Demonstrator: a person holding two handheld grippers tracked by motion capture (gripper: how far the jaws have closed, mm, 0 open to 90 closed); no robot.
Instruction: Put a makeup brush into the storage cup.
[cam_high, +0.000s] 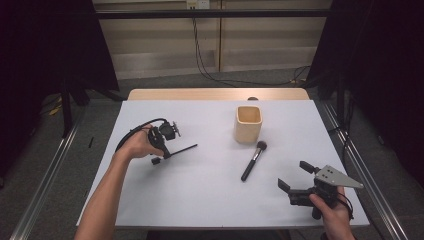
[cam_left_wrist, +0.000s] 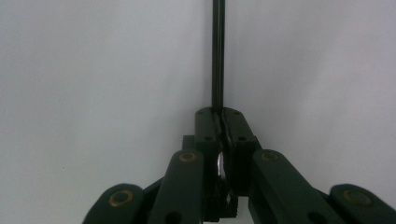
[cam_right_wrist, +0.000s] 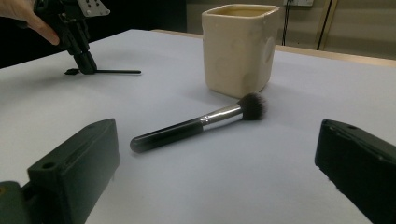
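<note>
My left gripper (cam_high: 162, 155) (cam_left_wrist: 220, 116) points down at the left of the white table (cam_high: 200, 195) and is shut on one end of a thin black stick (cam_high: 182, 149) (cam_left_wrist: 217, 56). The stick lies flat on the table and runs away from the jaws. The right gripper view shows that left gripper (cam_right_wrist: 85, 63) and the stick (cam_right_wrist: 116, 72) at far left. A black-handled makeup brush (cam_high: 253, 161) (cam_right_wrist: 196, 126) lies on the table, its bristles toward a cream square cup (cam_high: 248, 123) (cam_right_wrist: 239, 49). My right gripper (cam_high: 293, 175) (cam_right_wrist: 217, 158) stands open at the front right, aimed at the brush, with nothing between its jaws.
The cup stands upright behind the brush, just clear of its bristles. A wooden strip (cam_high: 215, 94) runs along the table's far edge. Dark curtains hang on both sides, and cables trail on the floor beyond the table.
</note>
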